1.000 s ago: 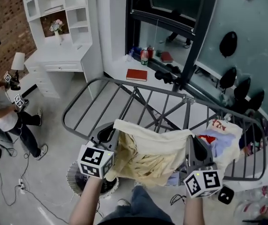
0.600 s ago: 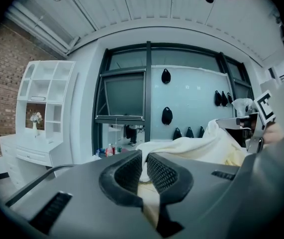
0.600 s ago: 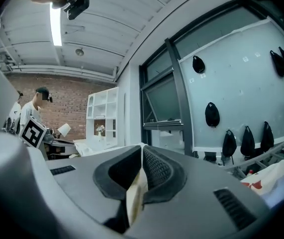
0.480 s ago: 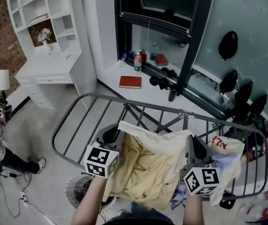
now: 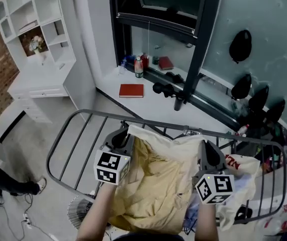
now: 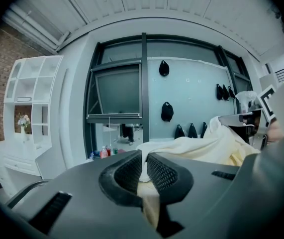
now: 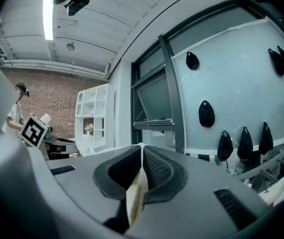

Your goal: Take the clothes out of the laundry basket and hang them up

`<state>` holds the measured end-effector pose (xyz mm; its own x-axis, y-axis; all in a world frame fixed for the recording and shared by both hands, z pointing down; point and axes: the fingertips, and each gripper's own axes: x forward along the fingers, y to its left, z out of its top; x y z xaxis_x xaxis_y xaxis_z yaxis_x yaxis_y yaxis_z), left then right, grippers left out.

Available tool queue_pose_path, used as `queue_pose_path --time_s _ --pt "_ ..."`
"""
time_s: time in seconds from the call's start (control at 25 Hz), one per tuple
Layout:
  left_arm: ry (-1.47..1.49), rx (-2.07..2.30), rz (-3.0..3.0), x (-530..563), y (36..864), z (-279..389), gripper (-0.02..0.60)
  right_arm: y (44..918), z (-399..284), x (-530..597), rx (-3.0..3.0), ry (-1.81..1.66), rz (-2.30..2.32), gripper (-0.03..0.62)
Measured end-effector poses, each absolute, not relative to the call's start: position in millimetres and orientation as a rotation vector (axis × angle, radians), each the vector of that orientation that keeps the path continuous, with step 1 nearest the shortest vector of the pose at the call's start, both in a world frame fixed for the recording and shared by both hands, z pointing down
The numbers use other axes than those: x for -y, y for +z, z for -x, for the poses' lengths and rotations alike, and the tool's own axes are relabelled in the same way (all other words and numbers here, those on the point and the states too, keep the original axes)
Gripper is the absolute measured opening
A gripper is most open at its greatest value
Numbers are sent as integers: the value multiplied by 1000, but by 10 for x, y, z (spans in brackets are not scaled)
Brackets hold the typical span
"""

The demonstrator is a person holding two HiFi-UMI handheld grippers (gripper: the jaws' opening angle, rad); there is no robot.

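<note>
the left gripper (image 5: 121, 134) and the right gripper (image 5: 208, 152) are held side by side over the rack (image 5: 63, 139), each with its jaws shut on the top edge of a pale yellow garment (image 5: 156, 179). in the left gripper view the ribbed pads (image 6: 132, 172) pinch a fold of the cloth, which runs off to the right toward the other gripper. in the right gripper view the pads (image 7: 154, 169) are all but together, with a thin edge of the same cloth caught between them. the garment is spread between the two grippers and hangs down in front of the person holding them. its upper edge lies along the rack's far rail, though whether it touches the rail cannot be told. further right on the rack lies a white cloth (image 5: 241, 167) with red print. low at the left, beside the left forearm, part of a round ribbed basket (image 5: 75, 212) shows on the floor. beyond the rack a red book (image 5: 131, 90) lies on a white ledge (image 5: 108, 92), and bottles (image 5: 138, 67) stand by the dark window frame. black caps (image 5: 240, 38) hang on the pale wall at the right. a white shelf unit (image 5: 27, 29) stands at the upper left. another person (image 5: 2, 185) shows at the left edge.
</note>
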<state>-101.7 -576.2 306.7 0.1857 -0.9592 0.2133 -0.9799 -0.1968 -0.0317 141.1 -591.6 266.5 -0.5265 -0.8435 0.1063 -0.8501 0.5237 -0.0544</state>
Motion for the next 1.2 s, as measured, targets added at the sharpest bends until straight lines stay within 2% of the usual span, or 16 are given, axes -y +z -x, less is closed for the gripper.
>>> queue_pose_path --time_s 0.4,0.44,0.56,0.68,0.96,1.2 --pt "452 1810 -2252 5769 3566 951 39 3059 -1387 5945 2589 293 -1423 21" --pt "455 1796 -2242 5758 3589 950 54 3082 -1380 5935 2582 310 -1414 28" --pt "459 1749 -2225 5703 3652 934 189 3144 -1371 5889 2560 355 -1396 114" --pt "443 1735 -2221 5606 3664 934 242 3172 -1408 5831 2532 379 -1414 208" --pt "336 1776 -2259 5172 3445 995 245 2986 -1512 5446 2535 370 -1479 259" --pt "261 1794 -2320 4767 3138 904 245 2641 -1651 4928 2598 273 -1551 259"
